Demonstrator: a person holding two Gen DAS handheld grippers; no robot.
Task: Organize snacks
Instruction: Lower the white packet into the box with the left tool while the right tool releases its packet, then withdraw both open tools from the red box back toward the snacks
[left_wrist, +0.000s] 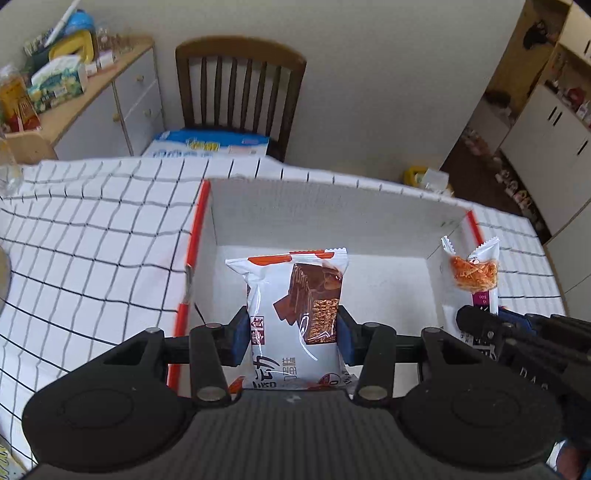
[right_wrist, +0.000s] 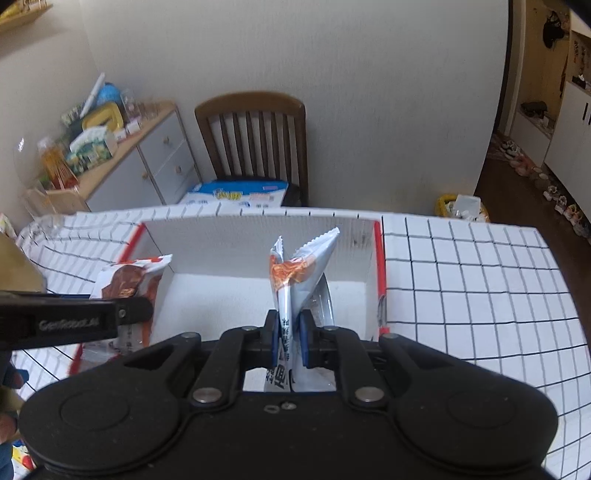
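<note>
A white cardboard box (left_wrist: 317, 206) with red edges stands open on the checked tablecloth; it also shows in the right wrist view (right_wrist: 258, 240). My left gripper (left_wrist: 291, 338) is shut on a white chocolate cake packet (left_wrist: 295, 295) and holds it upright above the box's left half. My right gripper (right_wrist: 288, 341) is shut on a white and orange snack packet (right_wrist: 295, 273), folded in two, above the box's right half. That packet (left_wrist: 472, 273) and the right gripper (left_wrist: 495, 317) also show at the right in the left wrist view. The cake packet (right_wrist: 129, 280) shows at the left in the right wrist view.
A wooden chair (left_wrist: 240, 88) with a blue and white pack (left_wrist: 210, 144) on its seat stands behind the table. A cabinet (left_wrist: 122, 99) with boxes and bottles on top is at the back left. The checked cloth (right_wrist: 472, 280) spreads on both sides of the box.
</note>
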